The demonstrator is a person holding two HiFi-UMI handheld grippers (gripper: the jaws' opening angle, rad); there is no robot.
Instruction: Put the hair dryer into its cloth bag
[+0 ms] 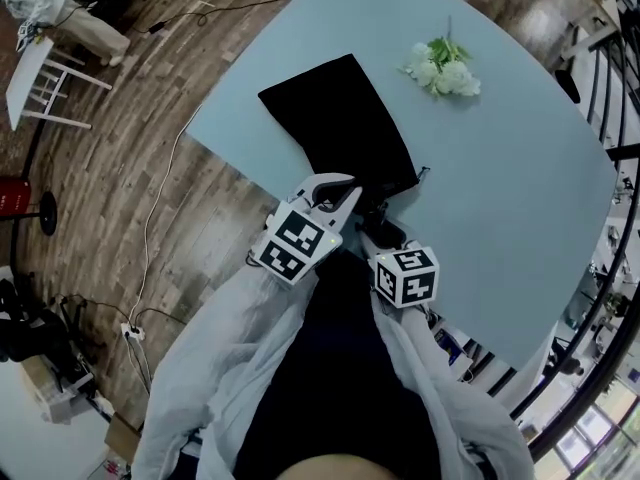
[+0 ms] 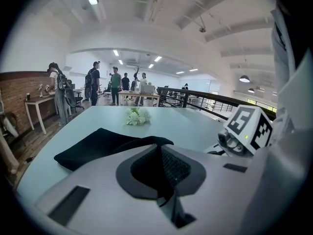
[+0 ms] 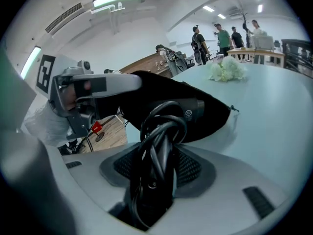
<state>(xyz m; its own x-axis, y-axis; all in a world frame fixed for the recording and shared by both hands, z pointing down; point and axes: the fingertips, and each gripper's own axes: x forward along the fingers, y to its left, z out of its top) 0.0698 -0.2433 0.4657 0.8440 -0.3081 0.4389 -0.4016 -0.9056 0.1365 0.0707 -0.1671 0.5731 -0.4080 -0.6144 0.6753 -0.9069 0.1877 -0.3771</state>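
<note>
A black cloth bag [image 1: 345, 128] lies flat on the light blue table [image 1: 520, 188], its mouth toward me. My left gripper [image 1: 335, 196] is shut on the upper edge of the bag's mouth [image 2: 157, 142] and holds it lifted. My right gripper [image 3: 160, 153] is shut on the black hair dryer's handle, around which the coiled cord [image 3: 161, 131] is looped. The hair dryer's body [image 3: 188, 112] points into the open mouth, with the bag [image 3: 156, 89] draped over it. In the right gripper view the left gripper [image 3: 100, 86] holds the cloth at the upper left.
A bunch of white flowers [image 1: 442, 68] lies on the table beyond the bag. The table's near edge runs just below both grippers. A railing [image 1: 615, 98] borders the right side. Cables [image 1: 150, 228] trail over the wooden floor at left, and several people stand far behind.
</note>
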